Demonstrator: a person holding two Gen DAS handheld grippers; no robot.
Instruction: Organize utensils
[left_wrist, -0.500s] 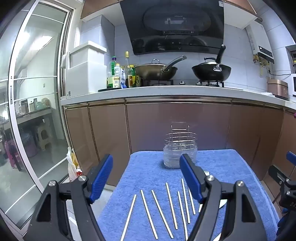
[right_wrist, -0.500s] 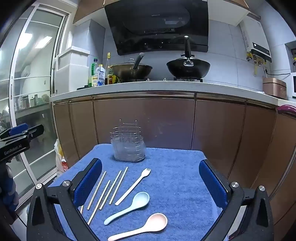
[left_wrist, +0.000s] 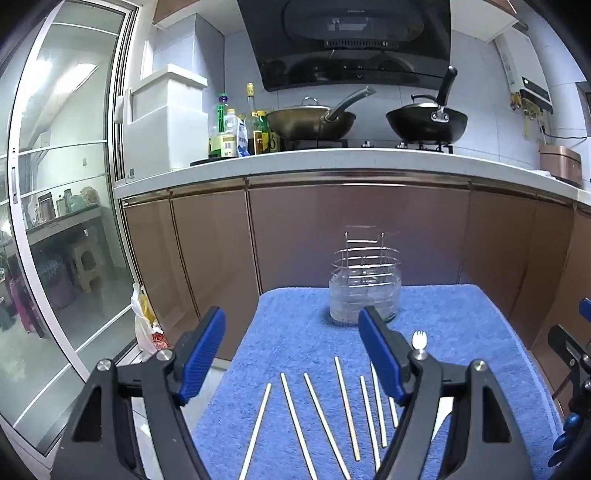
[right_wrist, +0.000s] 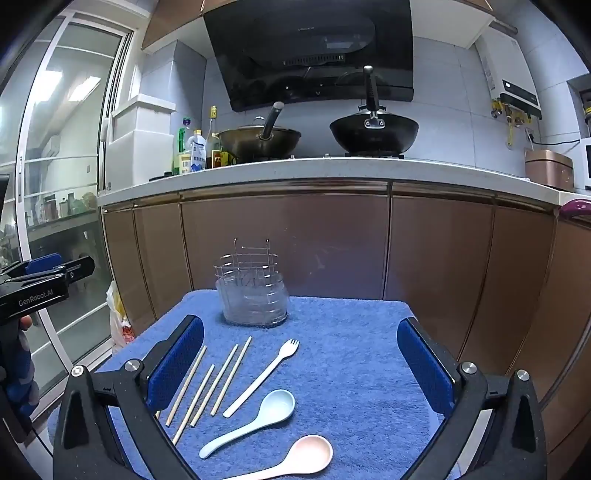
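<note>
A blue towel (right_wrist: 351, 350) covers a small table. At its far edge stands a wire utensil holder in a clear tub (right_wrist: 253, 291) (left_wrist: 365, 291), with nothing in it. Several wooden chopsticks (left_wrist: 314, 413) (right_wrist: 218, 380) lie fanned out on the near left. Beside them lie a white fork (right_wrist: 264, 374), a pale blue spoon (right_wrist: 255, 421) and a pink spoon (right_wrist: 295, 459). My left gripper (left_wrist: 291, 354) hovers open over the chopsticks, holding nothing. My right gripper (right_wrist: 301, 362) stands wide open above the fork and spoons, holding nothing. Only the fork's tines (left_wrist: 419, 339) show in the left wrist view.
Behind the table run brown cabinet doors (right_wrist: 295, 240) under a white counter (right_wrist: 332, 170) with two woks and bottles. A glass sliding door (left_wrist: 62, 221) is on the left, with a plastic bag (left_wrist: 147, 325) on the floor beside the table.
</note>
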